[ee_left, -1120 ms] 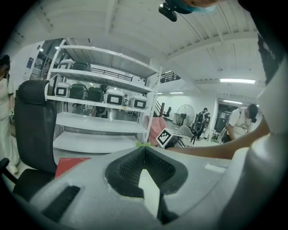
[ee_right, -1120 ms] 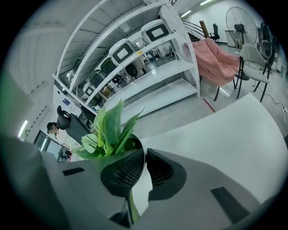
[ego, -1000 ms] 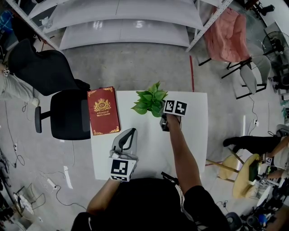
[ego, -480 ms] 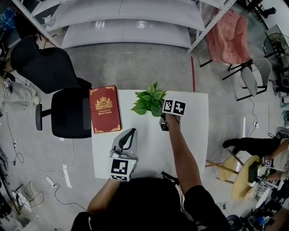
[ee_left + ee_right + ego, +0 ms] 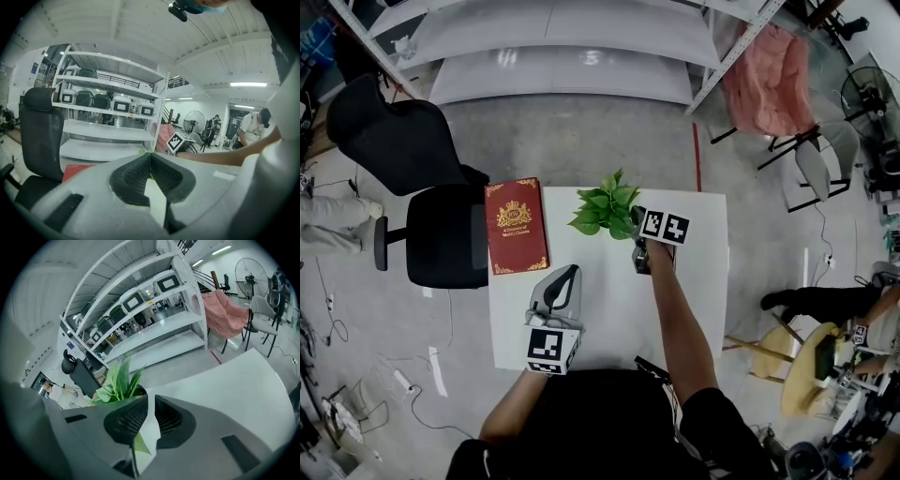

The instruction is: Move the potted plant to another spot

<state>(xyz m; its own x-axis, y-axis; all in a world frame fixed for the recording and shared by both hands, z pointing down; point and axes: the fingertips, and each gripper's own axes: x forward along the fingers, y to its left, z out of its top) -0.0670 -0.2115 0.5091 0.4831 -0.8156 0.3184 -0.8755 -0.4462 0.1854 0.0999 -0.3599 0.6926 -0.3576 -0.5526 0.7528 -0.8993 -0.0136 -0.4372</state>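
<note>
The potted plant (image 5: 605, 208), a bunch of green leaves, stands at the far middle of the white table (image 5: 609, 309). My right gripper (image 5: 636, 225) is at the plant's right side, partly under its marker cube. In the right gripper view the leaves (image 5: 119, 380) rise just left of the jaws, and the right gripper (image 5: 151, 401) is shut on a thin white strip that looks like the pot's rim, with dark soil behind the left jaw. My left gripper (image 5: 565, 278) rests shut over the table's near left part, holding nothing (image 5: 150, 157).
A red book (image 5: 516, 228) lies at the table's far left corner. A black office chair (image 5: 441, 234) stands left of the table. Grey shelving (image 5: 562, 56) runs beyond the far edge. A pink cloth over a chair (image 5: 764, 80) is at the far right.
The plant has shifted slightly left along the table's far edge, with the right gripper beside it. The left gripper has stayed where it was.
</note>
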